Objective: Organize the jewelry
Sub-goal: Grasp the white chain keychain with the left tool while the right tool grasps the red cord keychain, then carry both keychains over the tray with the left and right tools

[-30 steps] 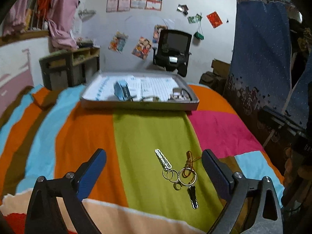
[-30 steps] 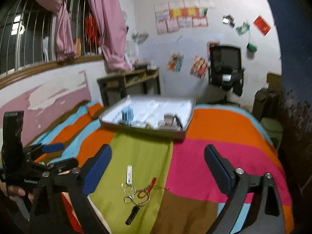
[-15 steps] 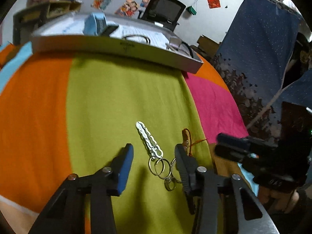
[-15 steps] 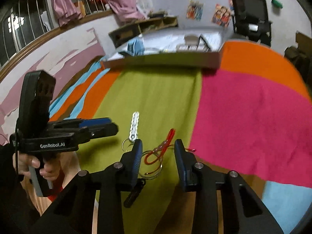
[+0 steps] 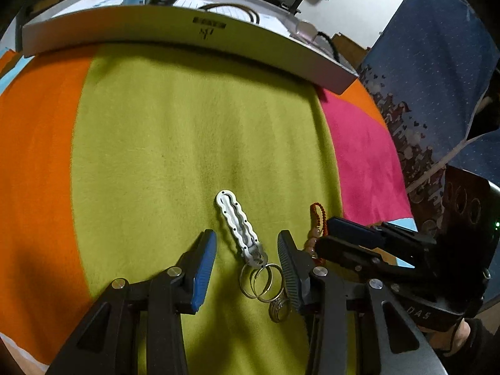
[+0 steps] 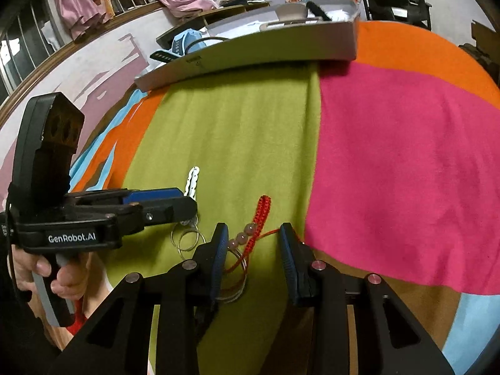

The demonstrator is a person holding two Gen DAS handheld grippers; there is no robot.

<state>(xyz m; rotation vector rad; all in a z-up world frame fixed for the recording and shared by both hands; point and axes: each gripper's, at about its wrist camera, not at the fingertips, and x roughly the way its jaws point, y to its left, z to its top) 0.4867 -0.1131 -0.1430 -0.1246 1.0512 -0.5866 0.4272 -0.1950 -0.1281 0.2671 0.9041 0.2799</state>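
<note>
We're working over the blanket (image 5: 193, 143), with the tray (image 5: 187, 31) sitting at 12 o'clock. Left gripper (image 5: 247, 250) is hanging with jaws apart around the white charm (image 5: 239, 228) and rings (image 5: 262, 279); right gripper (image 6: 253, 247) is also gaping, straddling the red cord (image 6: 261, 215) at 3 o'clock of the charm. We're guessing it's all light, floppy and probably linked, so we're favouring the stiff charm body.
</note>
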